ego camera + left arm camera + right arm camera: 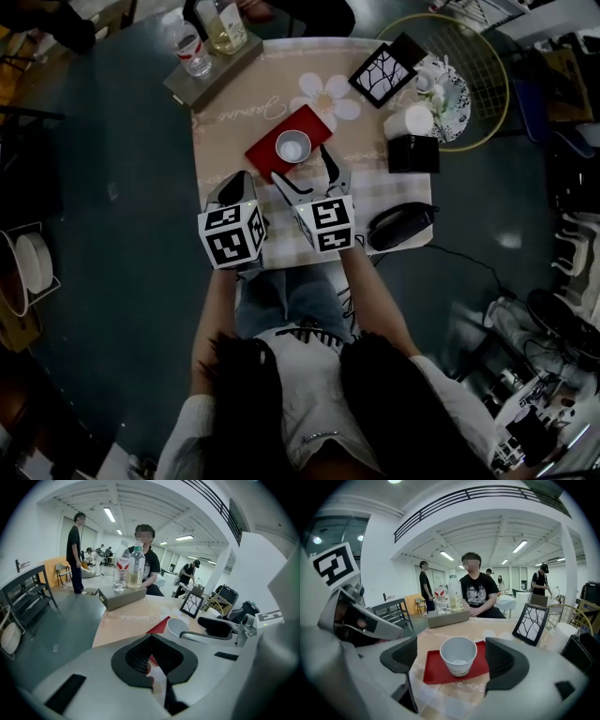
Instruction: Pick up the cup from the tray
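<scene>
cup (458, 654) on red tray (433, 671) stands untouched between the spread right gripper (451, 656); tablecloth (225, 141) reads "jasmine".

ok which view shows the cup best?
Right gripper view: the cup stands upright on the red tray, large and centred between the open jaws of the right tool, with its inside visible. The head view shows it small, from above. The left gripper view catches only part of it, off-centre.

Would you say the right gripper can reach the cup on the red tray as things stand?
Probably yes: the right gripper is open wide, and the cup stands upright on the tray straight ahead, with nothing between.
</scene>
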{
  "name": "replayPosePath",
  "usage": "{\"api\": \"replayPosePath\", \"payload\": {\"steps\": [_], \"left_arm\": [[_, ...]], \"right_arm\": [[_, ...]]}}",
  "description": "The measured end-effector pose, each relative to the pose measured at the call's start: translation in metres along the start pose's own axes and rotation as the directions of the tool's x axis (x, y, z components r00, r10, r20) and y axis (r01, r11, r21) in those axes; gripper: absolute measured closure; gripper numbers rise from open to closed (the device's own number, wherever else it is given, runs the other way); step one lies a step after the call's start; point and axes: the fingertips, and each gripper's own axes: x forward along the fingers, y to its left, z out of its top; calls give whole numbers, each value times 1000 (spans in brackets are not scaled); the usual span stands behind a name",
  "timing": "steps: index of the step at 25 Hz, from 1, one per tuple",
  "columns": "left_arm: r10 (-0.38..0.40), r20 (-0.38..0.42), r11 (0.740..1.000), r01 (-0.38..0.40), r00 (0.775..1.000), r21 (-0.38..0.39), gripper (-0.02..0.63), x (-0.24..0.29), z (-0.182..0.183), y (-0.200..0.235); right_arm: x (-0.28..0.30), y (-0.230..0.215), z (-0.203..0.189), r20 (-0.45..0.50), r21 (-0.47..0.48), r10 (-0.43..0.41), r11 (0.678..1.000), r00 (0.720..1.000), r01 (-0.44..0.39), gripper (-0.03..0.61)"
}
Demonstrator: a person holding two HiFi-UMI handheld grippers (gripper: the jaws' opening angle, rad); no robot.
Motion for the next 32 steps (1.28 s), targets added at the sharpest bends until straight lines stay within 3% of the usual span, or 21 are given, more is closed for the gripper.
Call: {"api": "replayPosePath", "payload": {"steps": [5, 13, 18, 19, 24, 32], "left_arm": [[6, -38, 1000, -5, 999, 6, 607, 23, -10, 2], [11, -75, 998, -16, 997, -62, 607, 57, -20, 23], [15, -76, 998, -20, 997, -62, 607, 67, -17, 24], [16, -79, 998, -21, 997, -64, 607, 68, -17, 24], [25, -105, 997, -32, 994, -70, 607, 67, -23, 27], [-14, -73, 999, 10, 997, -49, 607, 68, -7, 6]], "right_arm": [[30, -11, -26, -64, -48, 10, 999, 998, -13, 144], [60, -21, -35, -52, -63, -3, 998, 999, 0, 144], [69, -17, -45, -107, -57, 52, 997, 993, -58, 160], [69, -18, -45, -104, -58, 48, 997, 993, -54, 227], [66, -18, -34, -77, -93, 42, 995, 996, -49, 247], [48, -31, -14, -45, -110, 1, 994, 999, -6, 247]]}}
